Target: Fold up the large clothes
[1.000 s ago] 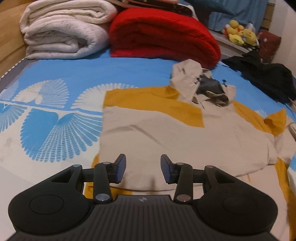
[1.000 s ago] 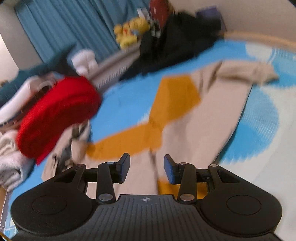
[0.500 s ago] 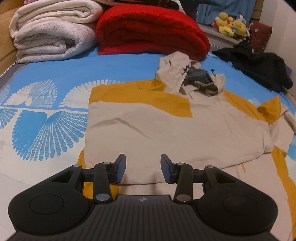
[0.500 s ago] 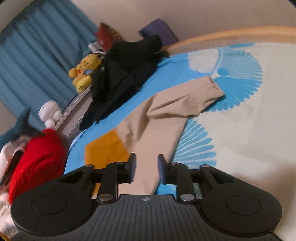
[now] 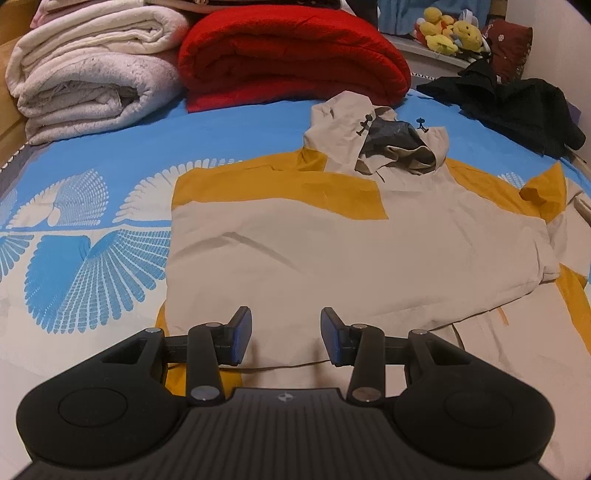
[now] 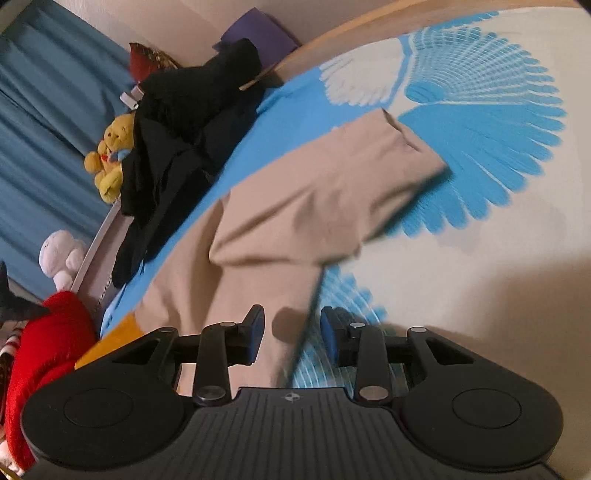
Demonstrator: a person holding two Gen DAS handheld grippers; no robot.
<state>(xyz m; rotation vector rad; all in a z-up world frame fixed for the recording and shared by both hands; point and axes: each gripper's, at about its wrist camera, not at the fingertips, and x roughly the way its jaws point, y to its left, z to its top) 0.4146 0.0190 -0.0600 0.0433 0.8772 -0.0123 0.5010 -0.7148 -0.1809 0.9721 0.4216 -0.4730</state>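
A beige hoodie with mustard panels (image 5: 332, 251) lies flat on the bed, its hood (image 5: 380, 136) at the far end. My left gripper (image 5: 286, 338) hovers open over the near hem, with nothing between its pads. In the right wrist view the hoodie's beige sleeve (image 6: 314, 206) stretches away across the sheet to its cuff (image 6: 406, 147). My right gripper (image 6: 291, 332) hangs over the sleeve's near edge. Its jaws are opening, the sleeve edge lies under the gap, and the pads do not press on it.
The blue and white patterned bed sheet (image 5: 92, 258) surrounds the hoodie. A folded red blanket (image 5: 291, 55) and white blanket (image 5: 92, 74) lie at the far end. Black clothes (image 5: 517, 103) are heaped at the far right, next to plush toys (image 5: 450, 33). A wooden bed edge (image 6: 351, 37) runs behind the sleeve.
My right gripper swung from over the hoodie's body out to the sleeve and came lower, rolling as it went. Its jaws narrowed, then widened. The left gripper sank slightly toward the hem.
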